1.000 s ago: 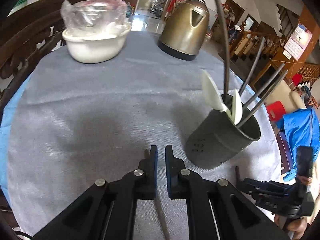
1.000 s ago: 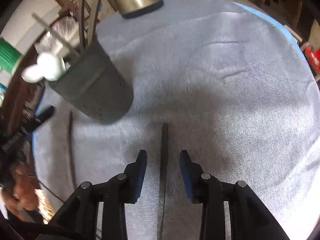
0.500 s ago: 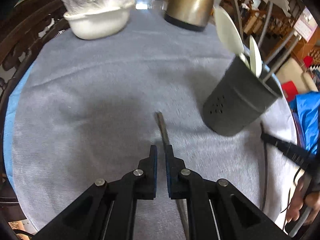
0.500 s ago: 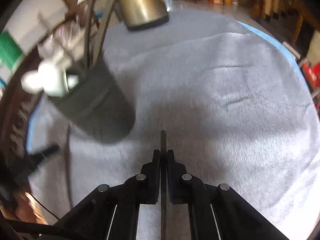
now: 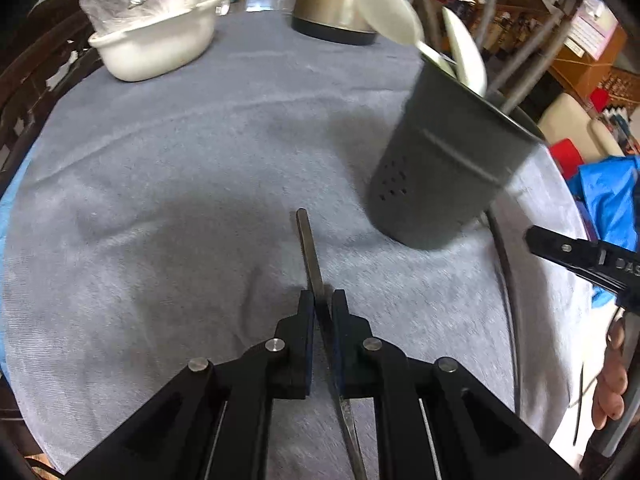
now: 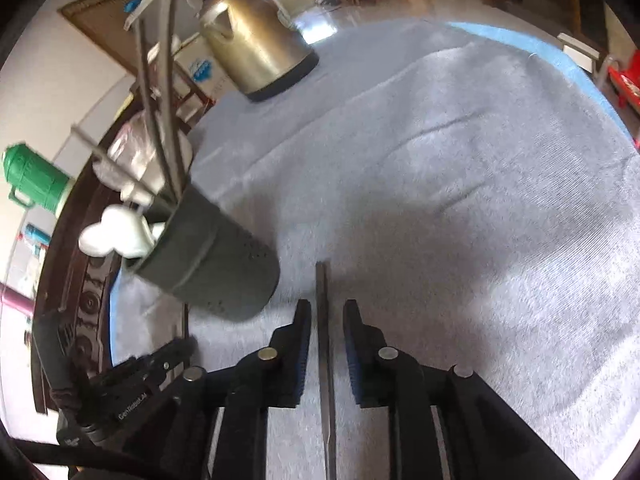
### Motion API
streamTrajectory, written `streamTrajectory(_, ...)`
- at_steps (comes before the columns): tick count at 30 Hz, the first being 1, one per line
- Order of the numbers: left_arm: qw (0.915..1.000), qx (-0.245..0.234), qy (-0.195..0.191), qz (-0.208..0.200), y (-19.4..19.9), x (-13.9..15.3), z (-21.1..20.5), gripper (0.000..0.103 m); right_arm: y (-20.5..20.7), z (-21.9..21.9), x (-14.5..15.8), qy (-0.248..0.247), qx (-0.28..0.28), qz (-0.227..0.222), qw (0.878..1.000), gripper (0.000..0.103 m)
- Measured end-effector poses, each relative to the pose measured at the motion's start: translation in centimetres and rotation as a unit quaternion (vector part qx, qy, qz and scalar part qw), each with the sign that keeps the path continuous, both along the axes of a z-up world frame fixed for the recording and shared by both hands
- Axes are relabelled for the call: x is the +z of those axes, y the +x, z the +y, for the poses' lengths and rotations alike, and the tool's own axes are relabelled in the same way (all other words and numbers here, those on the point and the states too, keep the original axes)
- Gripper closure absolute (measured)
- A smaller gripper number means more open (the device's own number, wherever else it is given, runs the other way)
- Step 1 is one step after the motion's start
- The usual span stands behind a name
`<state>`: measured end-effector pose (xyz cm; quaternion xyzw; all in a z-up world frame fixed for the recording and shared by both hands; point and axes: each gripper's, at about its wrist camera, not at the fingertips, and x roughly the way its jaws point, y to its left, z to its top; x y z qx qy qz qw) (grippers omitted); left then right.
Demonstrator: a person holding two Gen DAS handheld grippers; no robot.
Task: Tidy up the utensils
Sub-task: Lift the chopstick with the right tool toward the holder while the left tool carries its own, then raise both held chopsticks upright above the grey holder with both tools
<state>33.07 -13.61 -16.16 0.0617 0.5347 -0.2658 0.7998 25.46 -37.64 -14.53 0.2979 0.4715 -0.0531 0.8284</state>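
Note:
A dark grey utensil holder (image 5: pixel 444 172) stands on the grey cloth, holding white spoons (image 5: pixel 390 4) and several dark chopsticks. My left gripper (image 5: pixel 322 304) is shut on a dark chopstick (image 5: pixel 308 248) that sticks out forward, left of the holder. In the right wrist view the holder (image 6: pixel 212 264) is at left. My right gripper (image 6: pixel 326 312) stands slightly open, with a dark chopstick (image 6: pixel 322 304) between its fingers, not touching either pad.
A bronze kettle (image 6: pixel 256 48) and a white bowl (image 5: pixel 156 44) with a plastic bag stand at the table's far side. A green jug (image 6: pixel 34 182) is off the table at left. The cloth-covered table's edge (image 6: pixel 580 72) curves at right.
The left gripper closed on a chopstick and moved nearer the holder. The right gripper shut on its chopstick half a second ago and now stands slightly apart around it.

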Motion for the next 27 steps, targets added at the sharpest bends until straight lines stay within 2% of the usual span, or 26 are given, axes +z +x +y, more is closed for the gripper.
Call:
streamTrajectory(3,1.0,0.001,-0.003,0.005,-0.2,0.1,0.6,0.095,-0.2,0.7,-0.8,-0.013,0.012,0.013,1.0,0.08)
streamTrajectory(6,0.9996,0.008,-0.024,0.015,0.0,1.2,1.9,0.094,0.1,1.0,-1.2,-0.016,0.014,0.029,0.999,0.08)
streamTrajectory(8,0.9992,0.006,-0.033,0.02,0.4,1.7,2.3,0.08,-0.1,1.0,-1.3,-0.018,0.013,0.034,0.999,0.08)
streamTrajectory(9,0.9991,0.006,-0.035,0.023,0.7,2.0,2.4,0.068,-0.1,1.0,-1.3,-0.019,0.011,0.037,0.999,0.08)
streamTrajectory(10,0.9991,0.007,-0.035,0.024,0.8,2.0,2.3,0.062,0.0,1.1,-1.4,-0.019,0.01,0.04,0.999,0.08)
streamTrajectory(14,0.9993,0.015,-0.015,0.033,1.8,1.1,1.0,0.063,0.9,1.6,-2.3,-0.026,0.012,0.069,0.997,0.077)
streamTrajectory(16,0.9987,0.025,-0.01,0.044,2.4,0.3,0.5,0.064,1.2,1.8,-2.4,-0.034,0.012,0.068,0.997,0.076)
streamTrajectory(17,0.9989,0.027,-0.011,0.036,2.5,0.4,0.2,0.065,1.2,1.9,-2.5,-0.039,0.016,0.071,0.997,0.076)
streamTrajectory(19,0.999,0.028,-0.005,0.035,2.6,0.3,0.0,0.081,1.6,2.1,-2.5,-0.052,0.019,0.074,0.996,0.076)
streamTrajectory(22,0.9992,0.031,0.004,0.025,2.5,0.2,-0.2,0.093,2.4,3.6,-2.3,-0.106,0.045,0.099,0.988,0.076)
streamTrajectory(27,0.999,0.035,0.019,0.017,2.3,0.1,-1.0,0.094,3.4,5.2,-2.4,-0.163,0.062,0.136,0.975,0.079)
